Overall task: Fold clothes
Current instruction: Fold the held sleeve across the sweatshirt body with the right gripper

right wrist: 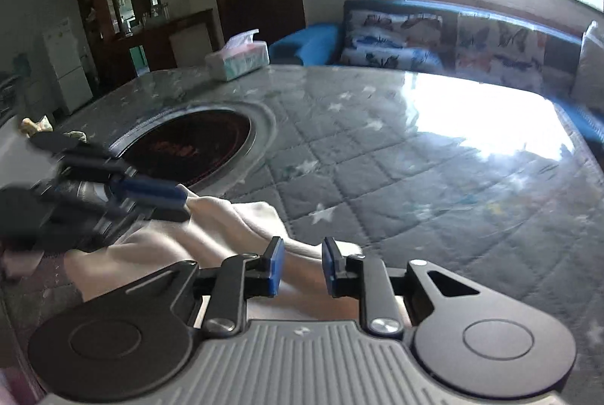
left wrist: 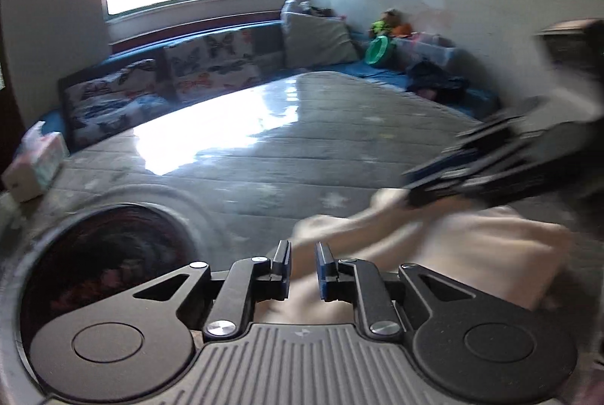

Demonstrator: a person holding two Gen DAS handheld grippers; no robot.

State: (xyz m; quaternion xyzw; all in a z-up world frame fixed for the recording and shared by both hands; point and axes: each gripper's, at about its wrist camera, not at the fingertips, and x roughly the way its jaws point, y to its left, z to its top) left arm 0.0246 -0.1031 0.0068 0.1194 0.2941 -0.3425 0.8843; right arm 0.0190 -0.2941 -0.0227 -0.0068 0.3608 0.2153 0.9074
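Observation:
A cream garment (left wrist: 472, 254) lies bunched on the grey quilted table cover (left wrist: 283, 159); it also shows in the right wrist view (right wrist: 211, 227). My left gripper (left wrist: 303, 267) sits over its left edge, jaws a little apart with cloth between them, not pinched. In the right wrist view the left gripper (right wrist: 181, 201) is blurred, its tips at a raised fold. My right gripper (right wrist: 303, 267) is slightly open over the garment's right end. In the left wrist view the right gripper (left wrist: 409, 187) is blurred, its tips touching the cloth.
A round dark inset (left wrist: 105, 261) sits in the table, left of the garment; it also shows in the right wrist view (right wrist: 188, 148). A tissue box (right wrist: 238, 59) stands at the far edge. A blue sofa with butterfly cushions (left wrist: 158, 80) lines the window wall.

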